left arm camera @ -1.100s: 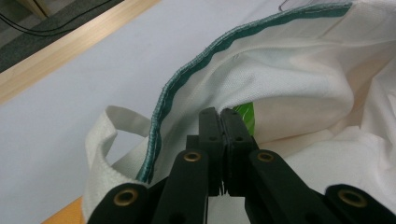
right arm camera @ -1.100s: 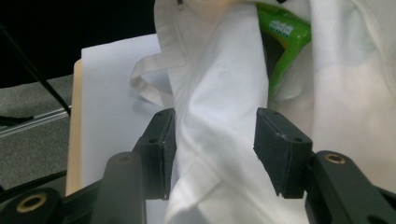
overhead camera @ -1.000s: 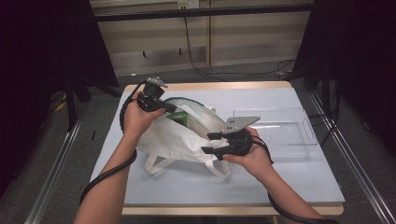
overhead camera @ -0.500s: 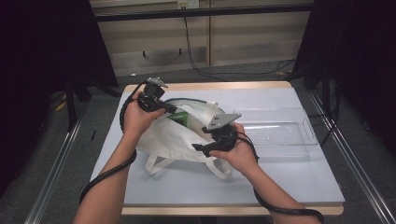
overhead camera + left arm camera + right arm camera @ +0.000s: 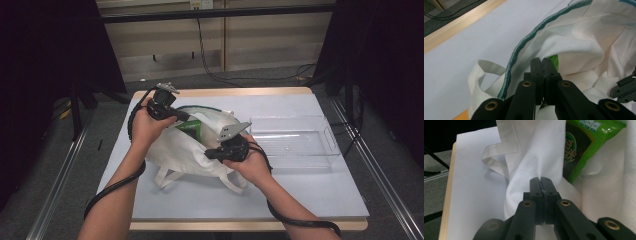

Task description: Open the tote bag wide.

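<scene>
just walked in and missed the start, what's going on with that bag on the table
A person is working on a white cloth tote bag with a teal-trimmed rim on a pale table, using two hand-held grippers. The left gripper is clamped on the bag's cloth near the rim. The right gripper has just closed and pinches a fold of cloth on the near side. A green snack packet sits inside the bag. A clear plastic tray lies beside it.
</scene>
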Demonstrator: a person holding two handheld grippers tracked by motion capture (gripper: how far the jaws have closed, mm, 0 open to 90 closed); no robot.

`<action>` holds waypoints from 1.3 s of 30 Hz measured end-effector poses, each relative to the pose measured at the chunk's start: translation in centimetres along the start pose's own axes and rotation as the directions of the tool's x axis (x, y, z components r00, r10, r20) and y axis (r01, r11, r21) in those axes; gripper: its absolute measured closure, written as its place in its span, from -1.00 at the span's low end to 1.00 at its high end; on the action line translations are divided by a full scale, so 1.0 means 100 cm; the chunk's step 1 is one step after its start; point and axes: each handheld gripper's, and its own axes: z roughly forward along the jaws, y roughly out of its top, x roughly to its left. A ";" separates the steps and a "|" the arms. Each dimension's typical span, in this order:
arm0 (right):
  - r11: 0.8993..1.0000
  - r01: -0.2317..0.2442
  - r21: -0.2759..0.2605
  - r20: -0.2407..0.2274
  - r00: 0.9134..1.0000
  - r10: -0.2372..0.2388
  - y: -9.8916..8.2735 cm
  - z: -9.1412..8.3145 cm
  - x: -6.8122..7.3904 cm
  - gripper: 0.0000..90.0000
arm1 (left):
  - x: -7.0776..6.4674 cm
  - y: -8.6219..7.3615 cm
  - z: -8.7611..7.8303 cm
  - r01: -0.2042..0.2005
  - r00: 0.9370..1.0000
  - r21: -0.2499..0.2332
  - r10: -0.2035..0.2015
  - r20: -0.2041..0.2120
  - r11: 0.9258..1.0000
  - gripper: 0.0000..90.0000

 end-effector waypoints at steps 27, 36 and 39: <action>0.997 0.063 0.050 -0.142 0.988 -0.055 -0.004 -0.005 0.014 1.00 | 0.010 0.014 0.006 -0.005 0.997 -0.048 0.001 -0.074 0.999 0.97; 0.997 0.060 0.056 -0.180 0.983 -0.049 -0.010 -0.005 0.016 1.00 | 0.016 0.006 0.013 0.023 0.998 -0.043 -0.025 -0.051 0.999 0.97; 0.997 0.054 0.062 -0.187 0.981 -0.041 -0.011 -0.005 0.016 1.00 | 0.016 0.003 0.014 0.015 0.998 -0.029 -0.017 -0.055 0.999 0.97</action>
